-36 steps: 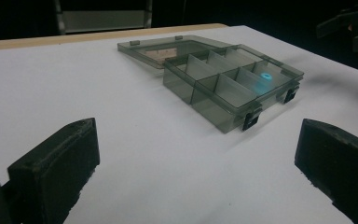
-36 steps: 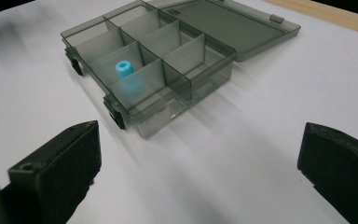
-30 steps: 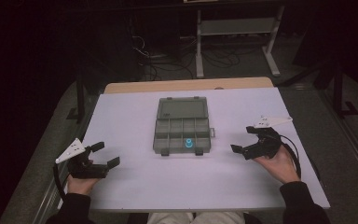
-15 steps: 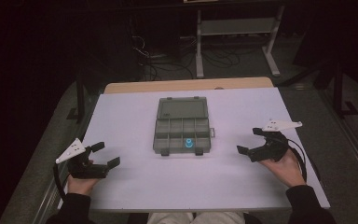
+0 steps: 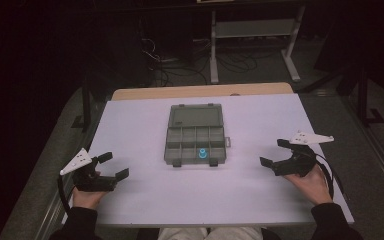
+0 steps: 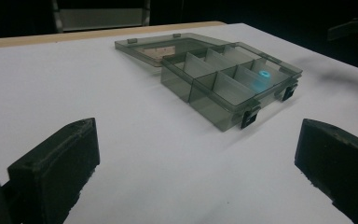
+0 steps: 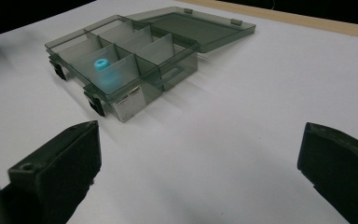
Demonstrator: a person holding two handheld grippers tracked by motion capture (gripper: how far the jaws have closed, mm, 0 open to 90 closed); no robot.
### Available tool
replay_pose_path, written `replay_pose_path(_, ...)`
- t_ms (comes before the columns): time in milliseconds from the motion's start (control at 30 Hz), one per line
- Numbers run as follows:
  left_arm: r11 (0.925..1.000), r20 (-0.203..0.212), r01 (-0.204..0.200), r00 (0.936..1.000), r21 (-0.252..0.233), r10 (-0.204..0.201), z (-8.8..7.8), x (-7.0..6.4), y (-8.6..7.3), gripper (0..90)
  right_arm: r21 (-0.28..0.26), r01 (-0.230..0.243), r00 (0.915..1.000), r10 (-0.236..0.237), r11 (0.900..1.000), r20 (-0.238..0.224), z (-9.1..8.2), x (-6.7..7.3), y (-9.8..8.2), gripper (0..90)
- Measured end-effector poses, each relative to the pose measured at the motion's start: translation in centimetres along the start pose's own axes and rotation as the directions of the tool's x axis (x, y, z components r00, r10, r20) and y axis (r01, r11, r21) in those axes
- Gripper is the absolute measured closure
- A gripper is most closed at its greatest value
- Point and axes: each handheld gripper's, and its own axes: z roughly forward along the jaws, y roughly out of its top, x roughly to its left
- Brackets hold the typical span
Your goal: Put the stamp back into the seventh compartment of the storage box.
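Your left hand-held gripper (image 5: 109, 167) and right hand-held gripper (image 5: 276, 153) both gape wide, holding nothing. They flank the open organizer box (image 5: 196, 135), well apart from it. A blue piece (image 5: 202, 153) sits in its near row.

On my screens the organizer box (image 5: 196, 135) is smoky translucent grey, with black latches and a small white label on its front wall. I see a bright blue ring (image 5: 202, 153) in one compartment. The desk (image 5: 145, 200) is plain white with a tan wooden far edge. My left claw (image 5: 111, 166) and right claw (image 5: 275, 152) are matte black, each carrying a pale grey plate.
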Motion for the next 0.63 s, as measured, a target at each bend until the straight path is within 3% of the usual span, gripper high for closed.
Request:
replay_pose_path(333,1.0,0.002,0.0,1.0,0.0,0.0,0.0,0.0,0.0,0.0,-0.052,-0.018,0.9996,0.019,0.998,0.021,-1.4,-0.4,-1.5,0.0)
replay_pose_path(633,1.0,0.002,-0.001,1.0,0.003,0.001,0.1,0.0,0.0,0.0,-0.047,0.0,0.9991,0.002,0.999,0.041,-2.5,-0.6,-2.6,0.0)
